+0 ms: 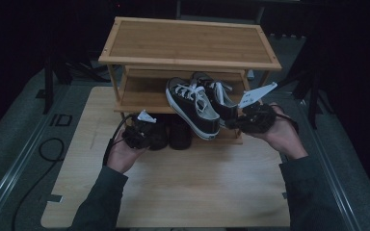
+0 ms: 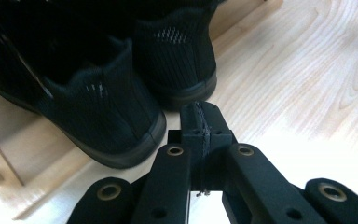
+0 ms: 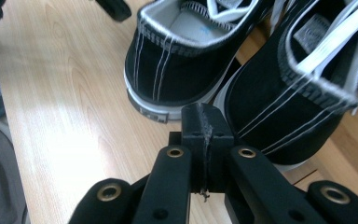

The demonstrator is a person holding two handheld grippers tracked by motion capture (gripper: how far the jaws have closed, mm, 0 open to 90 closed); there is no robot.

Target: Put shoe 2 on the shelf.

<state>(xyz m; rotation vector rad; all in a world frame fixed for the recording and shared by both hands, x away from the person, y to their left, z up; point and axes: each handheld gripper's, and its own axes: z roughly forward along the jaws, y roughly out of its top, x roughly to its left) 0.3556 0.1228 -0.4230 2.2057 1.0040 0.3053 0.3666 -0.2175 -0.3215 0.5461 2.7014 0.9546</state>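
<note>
Tongs, left gripper [image 2: 200,119]: black jaws pressed together on nothing, just short of the heels of the pair of black knit ankle shoes [image 2: 107,107], which sit at your eleven o'clock on the pale wooden table board [image 2: 303,79], toes under the rack.

Tongs, right gripper [image 3: 203,123]: jaws likewise pressed together, nothing between them, hovering behind the pair of black canvas sneakers with white laces and white rubber soles [image 3: 182,65] at your one o'clock.

Sneakers: resting with heels overhanging the lower shelf of the two-tier bamboo shoe rack [image 1: 189,42] at twelve o'clock.

Handling note: as I judge it, you'd do best to spread the jaws first, pinch each shoe by its heel collar, and slide it straight toward twelve o'clock so the soles stay flat.
</note>
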